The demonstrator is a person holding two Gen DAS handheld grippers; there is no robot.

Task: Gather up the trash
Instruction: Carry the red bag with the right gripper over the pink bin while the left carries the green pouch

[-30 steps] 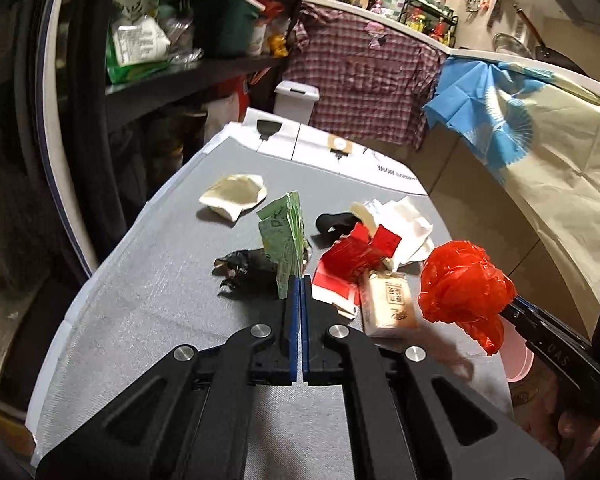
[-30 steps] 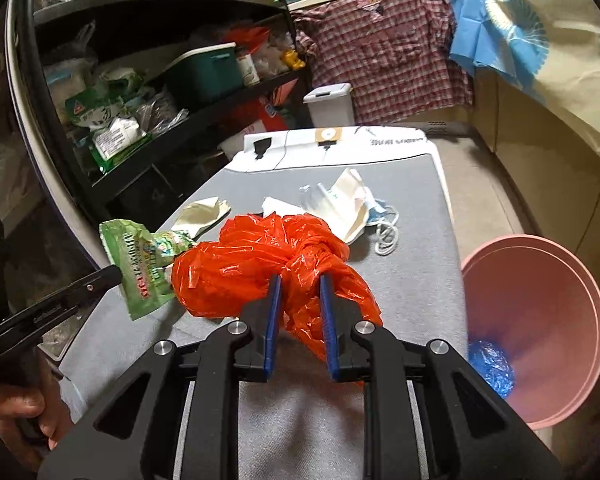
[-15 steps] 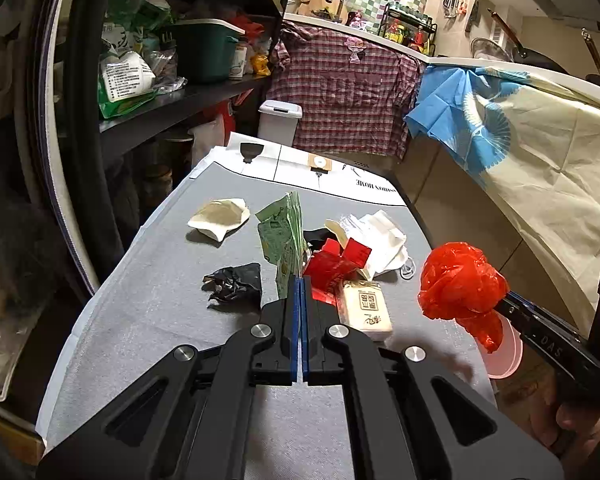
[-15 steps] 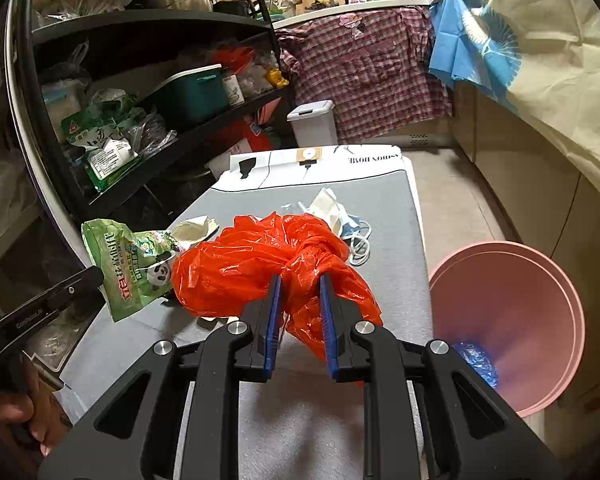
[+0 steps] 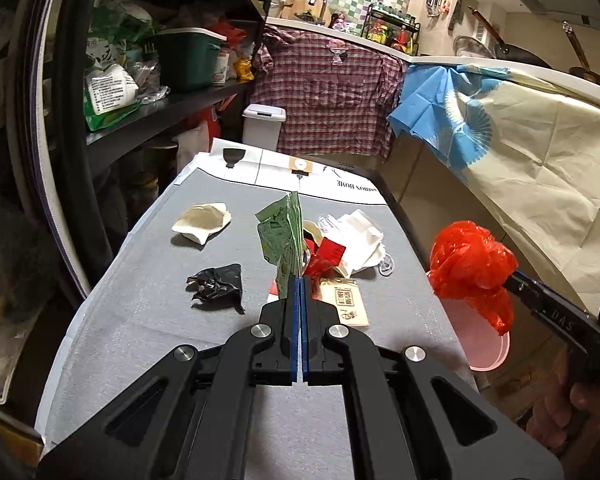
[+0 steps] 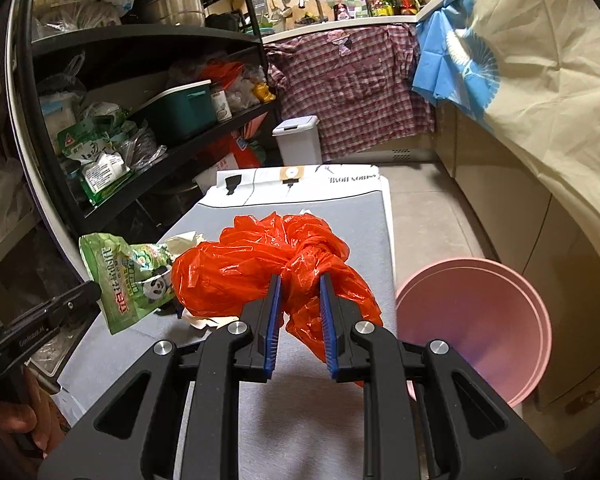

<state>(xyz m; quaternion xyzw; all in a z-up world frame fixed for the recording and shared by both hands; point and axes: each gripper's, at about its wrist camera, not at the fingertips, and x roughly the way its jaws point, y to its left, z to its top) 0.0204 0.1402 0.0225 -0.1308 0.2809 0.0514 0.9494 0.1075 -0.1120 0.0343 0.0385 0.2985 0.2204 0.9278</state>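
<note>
My left gripper [image 5: 300, 280] is shut on a green snack wrapper [image 5: 282, 236], held edge-on above the grey board [image 5: 140, 312]; the wrapper also shows in the right wrist view [image 6: 128, 280]. My right gripper [image 6: 299, 282] is shut on a crumpled red plastic bag [image 6: 260, 268], held above the board's right side; the bag also shows in the left wrist view [image 5: 470, 264]. A pink bin [image 6: 476, 320] stands on the floor to the right of the board. On the board lie a black wrapper [image 5: 218, 286], a beige crumpled paper [image 5: 202, 224], red packaging [image 5: 326, 254], a tan packet [image 5: 346, 304] and white tissues [image 5: 360, 236].
A black shelf rack [image 6: 140, 80] packed with bags and a green box stands close on the left. A white lidded bin [image 6: 298, 140] and a plaid shirt [image 6: 352, 80] are beyond the board. A draped counter [image 6: 540, 100] runs along the right.
Both grippers have risen and pulled back from the board with their loads. The right gripper has swung right, and the pink bin shows more side-on.
</note>
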